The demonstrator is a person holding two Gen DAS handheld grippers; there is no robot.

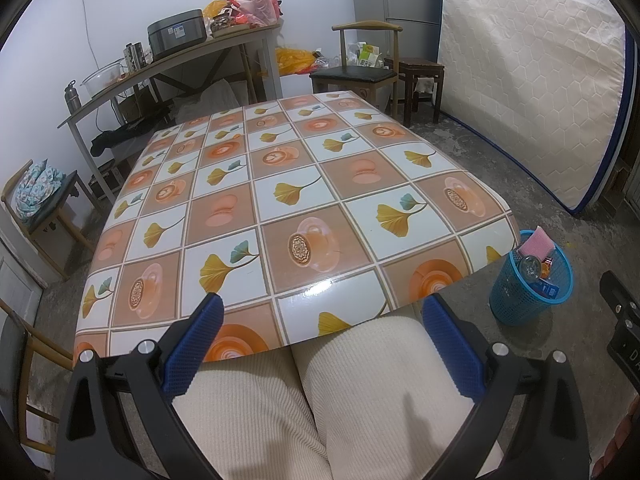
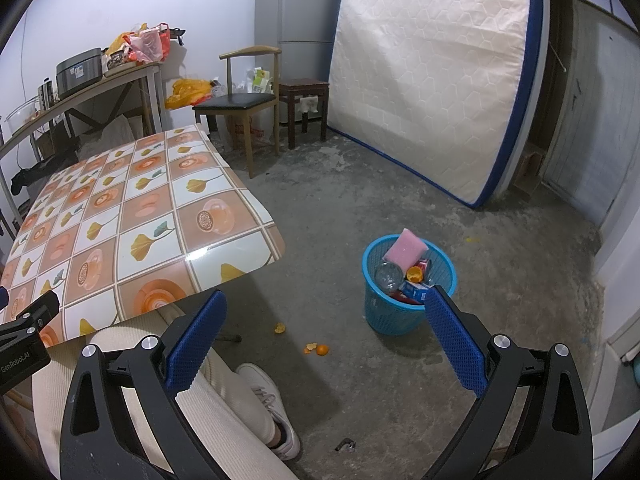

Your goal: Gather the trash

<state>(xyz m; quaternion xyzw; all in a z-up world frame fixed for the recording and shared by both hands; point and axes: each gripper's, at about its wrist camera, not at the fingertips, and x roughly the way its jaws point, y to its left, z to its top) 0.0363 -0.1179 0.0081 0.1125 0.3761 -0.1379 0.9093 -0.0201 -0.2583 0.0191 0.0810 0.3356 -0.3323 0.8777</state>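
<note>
Your right gripper (image 2: 322, 336) is spread wide and empty above the concrete floor (image 2: 400, 208). Just past its right fingertip stands the blue mesh bin (image 2: 376, 308), holding a pink sponge (image 2: 405, 247), a clear bottle (image 2: 387, 275), orange peel (image 2: 414, 275) and cartons. Peel scraps (image 2: 316, 349) lie on the floor between its fingers. Your left gripper (image 1: 322, 330), equally wide and empty, hovers over your lap at the near edge of the patterned table (image 1: 280, 208).

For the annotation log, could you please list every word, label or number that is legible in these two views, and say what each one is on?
"GenRobot.AI": white letters on the black body of the left gripper, at the right wrist view's left edge.
"DR": partial white letters on the right gripper, cut off by the frame.
Fridge panel, cooker sticker, carton on the chair, boxes in the blue basket: too small or blurred to read.
</note>
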